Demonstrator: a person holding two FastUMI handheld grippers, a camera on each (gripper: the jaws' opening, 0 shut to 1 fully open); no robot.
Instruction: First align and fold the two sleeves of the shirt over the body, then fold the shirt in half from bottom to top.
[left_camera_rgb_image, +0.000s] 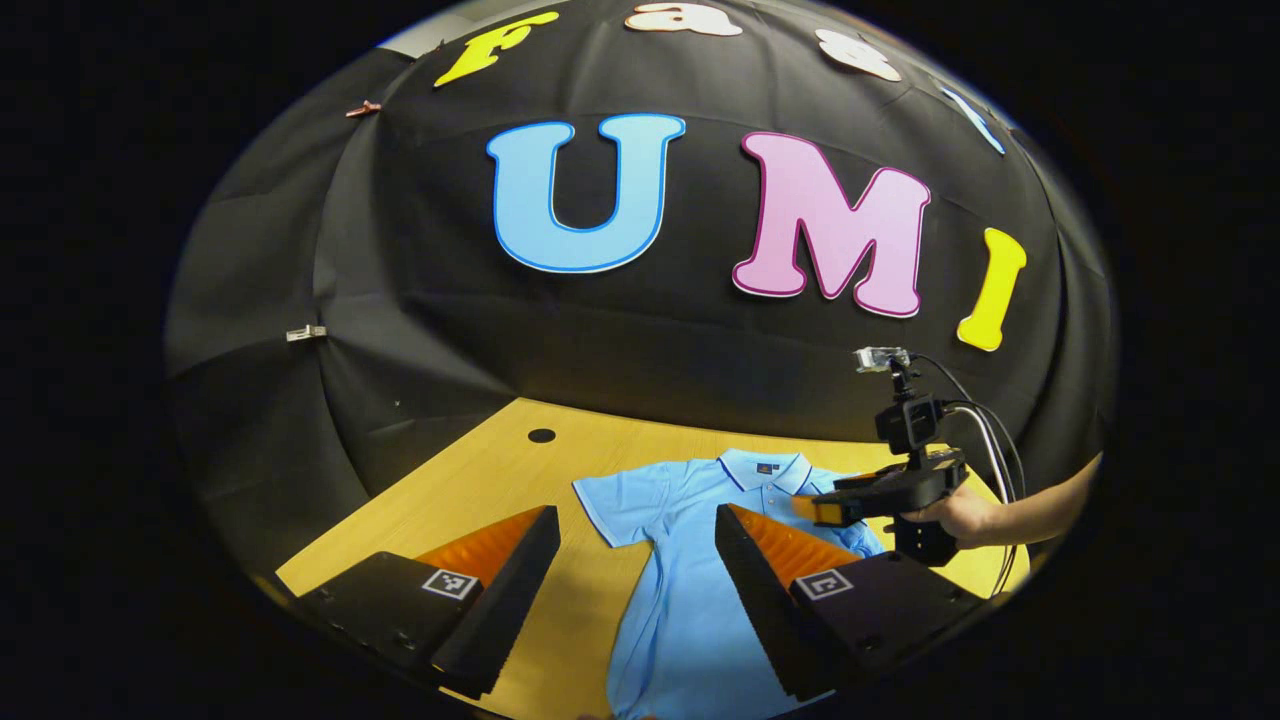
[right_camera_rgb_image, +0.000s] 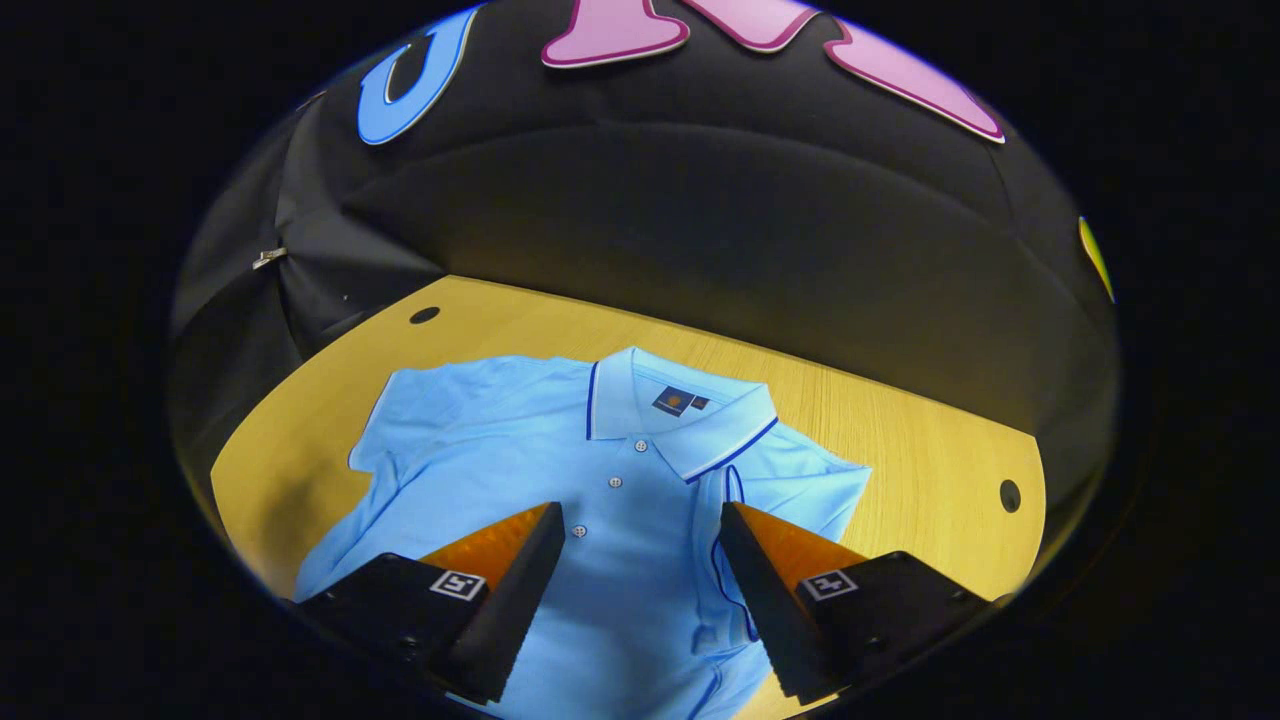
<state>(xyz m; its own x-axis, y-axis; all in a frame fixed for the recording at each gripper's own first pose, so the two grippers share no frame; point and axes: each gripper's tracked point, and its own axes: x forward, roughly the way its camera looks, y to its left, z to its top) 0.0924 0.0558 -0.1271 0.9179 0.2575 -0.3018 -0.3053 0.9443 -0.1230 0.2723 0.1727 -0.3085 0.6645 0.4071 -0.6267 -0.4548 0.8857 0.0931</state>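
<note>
The light blue shirt (right_camera_rgb_image: 610, 520) lies face up on the wooden table (right_camera_rgb_image: 900, 430), its body running between and beyond the right gripper (right_camera_rgb_image: 640, 560), whose fingers stand apart and empty above the placket. One sleeve (right_camera_rgb_image: 735, 540), by the right-hand finger, seems already folded over the body; the other sleeve (left_camera_rgb_image: 620, 500) still spreads flat just beyond the left gripper (left_camera_rgb_image: 635, 565), also spread wide, holding nothing. That sleeve is probably next: pinch its cuff edge and lay it level with the first. The left gripper view adds a hand (left_camera_rgb_image: 955, 515) carrying the right gripper.
</note>
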